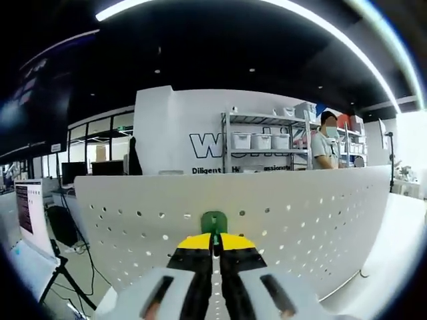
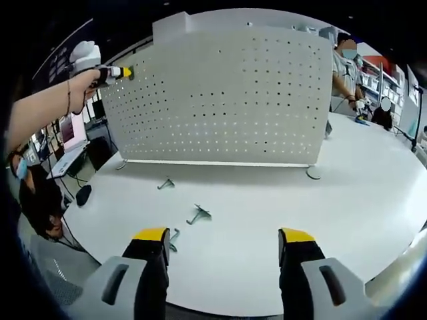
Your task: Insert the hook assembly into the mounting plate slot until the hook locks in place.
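Observation:
In the left gripper view my left gripper is shut on a small green hook, held close against the upper part of the white perforated mounting plate. The right gripper view shows that same plate standing upright on the white table. There, a hand holds the left gripper at the plate's top left corner, with the green hook at its tip. My right gripper is open above the table's near edge, nothing between its jaws. Three grey metal hooks lie loose on the table.
One loose hook lies nearer the plate, another by my right gripper's left jaw. A person stands behind the plate at the right, by shelving. Another person sits at the table's left, near a laptop.

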